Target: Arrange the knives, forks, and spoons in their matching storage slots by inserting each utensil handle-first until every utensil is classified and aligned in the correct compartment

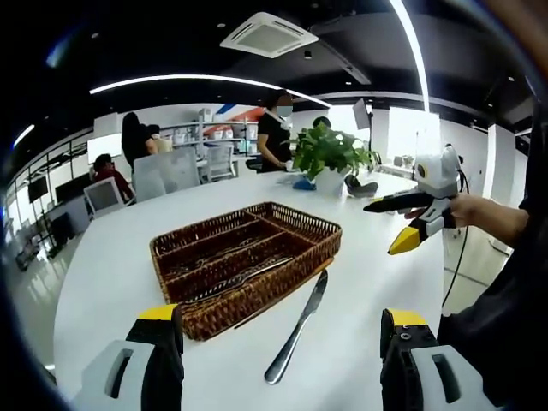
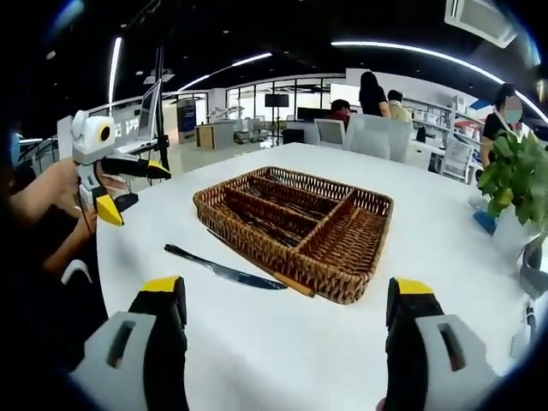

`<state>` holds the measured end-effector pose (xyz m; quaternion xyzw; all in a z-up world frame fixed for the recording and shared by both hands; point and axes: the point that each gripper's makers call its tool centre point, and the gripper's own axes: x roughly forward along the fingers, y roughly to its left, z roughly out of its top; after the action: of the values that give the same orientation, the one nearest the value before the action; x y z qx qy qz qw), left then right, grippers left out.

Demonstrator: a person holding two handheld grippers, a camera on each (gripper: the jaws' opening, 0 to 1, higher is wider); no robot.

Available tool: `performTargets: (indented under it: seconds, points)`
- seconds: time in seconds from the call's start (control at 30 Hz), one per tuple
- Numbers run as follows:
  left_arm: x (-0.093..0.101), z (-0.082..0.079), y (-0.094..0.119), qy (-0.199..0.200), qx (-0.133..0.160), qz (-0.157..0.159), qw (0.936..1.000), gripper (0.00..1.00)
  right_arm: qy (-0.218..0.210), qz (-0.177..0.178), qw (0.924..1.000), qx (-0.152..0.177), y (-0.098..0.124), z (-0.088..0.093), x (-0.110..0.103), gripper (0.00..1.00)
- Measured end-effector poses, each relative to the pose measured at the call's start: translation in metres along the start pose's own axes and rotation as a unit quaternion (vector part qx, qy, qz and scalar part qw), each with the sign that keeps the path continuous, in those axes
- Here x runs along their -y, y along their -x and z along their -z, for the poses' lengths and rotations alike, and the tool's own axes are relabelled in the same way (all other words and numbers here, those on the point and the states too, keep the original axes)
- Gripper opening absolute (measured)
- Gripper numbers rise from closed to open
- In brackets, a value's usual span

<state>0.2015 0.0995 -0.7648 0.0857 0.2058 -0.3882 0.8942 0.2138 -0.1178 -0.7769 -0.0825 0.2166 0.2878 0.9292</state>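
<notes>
A brown wicker tray point(image 1: 199, 321) point(image 2: 347, 287) with several compartments stands mid-table, and dark utensils lie in its long slots. A silver knife point(image 1: 298, 332) point(image 2: 224, 271) rests flat on the white table just outside the tray's near wall. In the left gripper view my left gripper point(image 1: 281, 317) is open and empty, with its jaws either side of the knife's handle end but short of it. My right gripper point(image 2: 287, 287) is open and empty, a little short of the tray and knife. Each gripper appears hand-held in the other's view: right gripper point(image 1: 381, 228), left gripper point(image 2: 137, 197), both raised off the table with jaws apart.
A potted green plant point(image 1: 330, 154) point(image 2: 518, 184) stands at the table's far side, with a dark object point(image 1: 360, 184) beside it. Chairs and people fill the office beyond. The white table point(image 1: 111, 274) point(image 2: 282, 360) has bare room around the tray.
</notes>
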Motion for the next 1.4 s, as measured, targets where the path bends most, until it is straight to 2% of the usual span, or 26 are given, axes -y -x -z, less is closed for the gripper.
performTargets:
  seconds: [0.33, 0.47, 0.53, 0.67, 0.73, 0.97, 1.03, 1.13, 1.23, 1.27, 1.4]
  points:
    - [-0.002, 0.005, 0.003, 0.0, -0.004, -0.002, 1.0, 1.0, 0.019, -0.025, 0.9994, -0.014, -0.007, 0.0, -0.009, 0.99]
    - [0.0, 0.007, 0.002, -0.004, -0.01, 0.002, 0.9999, 1.0, 0.053, -0.056, 0.9965, -0.032, -0.01, 0.001, -0.019, 0.88]
    - [0.002, 0.01, 0.0, -0.007, -0.019, 0.005, 0.9998, 1.0, 0.084, -0.069, 0.9931, -0.042, -0.012, 0.001, -0.025, 0.87]
    - [0.008, 0.013, -0.001, -0.004, -0.026, 0.021, 0.9994, 0.96, 0.12, -0.094, 0.9868, -0.054, -0.016, -0.001, -0.032, 0.76]
    - [0.01, 0.012, -0.002, -0.006, -0.026, 0.024, 0.9994, 0.96, 0.137, -0.103, 0.9833, -0.061, -0.019, -0.001, -0.034, 0.74]
    - [0.015, 0.015, -0.003, -0.012, -0.037, 0.029, 0.9988, 0.96, 0.201, -0.139, 0.9648, -0.098, -0.028, 0.007, -0.035, 0.63]
    - [0.015, 0.016, -0.003, -0.013, -0.037, 0.029, 0.9988, 0.96, 0.216, -0.15, 0.9587, -0.108, -0.032, 0.01, -0.035, 0.63]
    - [0.016, 0.014, -0.003, -0.013, -0.037, 0.028, 0.9988, 0.96, 0.255, -0.17, 0.9436, -0.126, -0.038, 0.015, -0.035, 0.57]
    - [0.014, 0.014, -0.002, -0.013, -0.036, 0.022, 0.999, 0.98, 0.273, -0.195, 0.9315, -0.141, -0.044, 0.019, -0.038, 0.53]
    - [0.013, 0.013, -0.001, -0.014, -0.035, 0.021, 0.9991, 0.98, 0.287, -0.207, 0.9232, -0.151, -0.045, 0.021, -0.039, 0.51]
    - [0.012, 0.009, 0.002, -0.012, -0.028, 0.017, 0.9994, 0.99, 0.298, -0.221, 0.9135, -0.166, -0.055, 0.022, -0.038, 0.47]
